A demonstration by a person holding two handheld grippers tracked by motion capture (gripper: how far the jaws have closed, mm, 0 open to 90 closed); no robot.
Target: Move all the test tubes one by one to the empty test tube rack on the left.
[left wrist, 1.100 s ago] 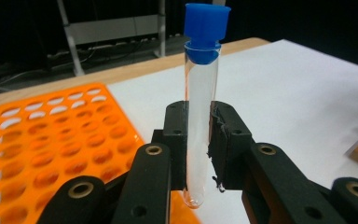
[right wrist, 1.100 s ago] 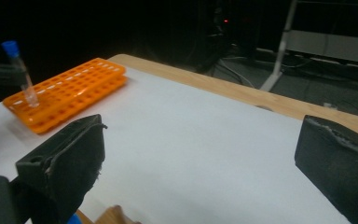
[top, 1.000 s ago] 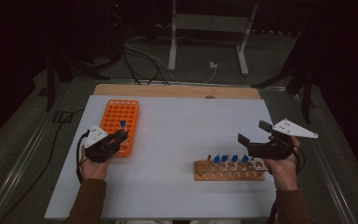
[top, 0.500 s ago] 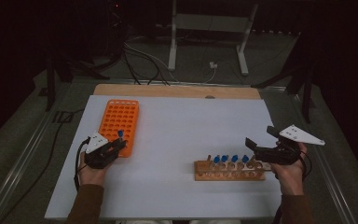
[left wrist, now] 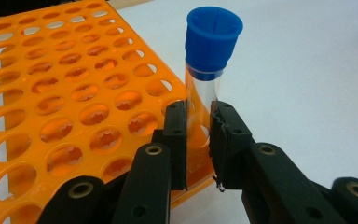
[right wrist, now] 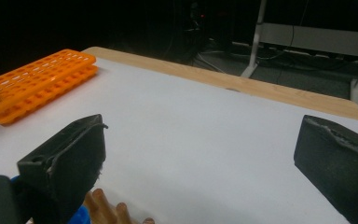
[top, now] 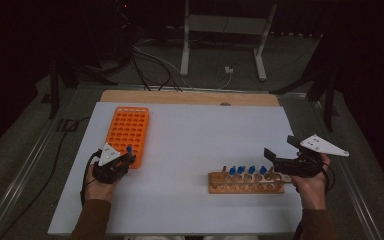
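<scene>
Now, left tongs: the left gripper (left wrist: pixel 198 140) is clamped low on a clear tube (left wrist: pixel 200 100) with a blue cap (left wrist: pixel 213 39), upright at the near corner of the orange rack (left wrist: pixel 65 107).
Tube's place: at the rack's near right corner in the high view (top: pixel 128 149); I cannot tell whether its foot sits in a hole.
Right tongs: the right gripper (top: pixel 280 150) is spread wide, empty, hovering over the right end of the wooden rack (top: pixel 245 183).
Risk 1: the grip is low on slick plastic, so the tube can tip or slide.
Risk 2: a foot off-centre catches a hole's rim and nudges the orange rack.
Risk 3: a low right jaw clips the 4 blue caps (top: pixel 246 170).
</scene>
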